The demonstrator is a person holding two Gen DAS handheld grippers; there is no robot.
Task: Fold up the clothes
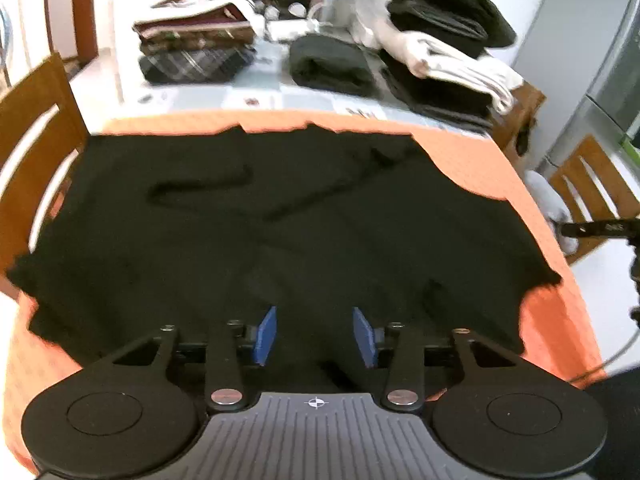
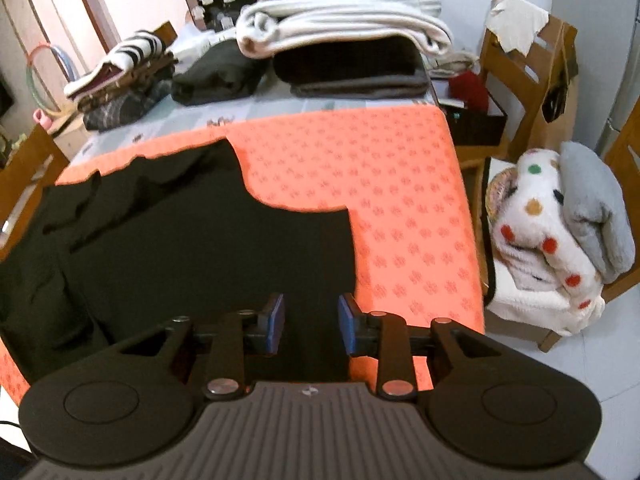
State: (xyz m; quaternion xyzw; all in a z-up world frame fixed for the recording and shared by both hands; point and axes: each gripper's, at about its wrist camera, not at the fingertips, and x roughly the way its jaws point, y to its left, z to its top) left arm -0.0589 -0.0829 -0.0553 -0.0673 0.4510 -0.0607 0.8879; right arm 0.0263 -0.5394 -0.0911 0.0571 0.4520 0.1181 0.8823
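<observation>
Cloth (image 1: 260, 232) lies black and limp across the worktop's (image 2: 400, 184) near half, light, likely to slump and crease when lifted. Left claw (image 1: 315, 336) and right claw (image 2: 311, 330) hover over its near edge, jaws apart, holding nothing. Best pinched at hem corners, I judge.

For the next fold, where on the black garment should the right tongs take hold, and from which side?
Probably the garment's near right corner, where its straight right edge lies flat on the orange mat. Come from the right, over bare mat, and slide one pad under that edge. The right tongs hang open just above it, with nothing pinched.
</observation>
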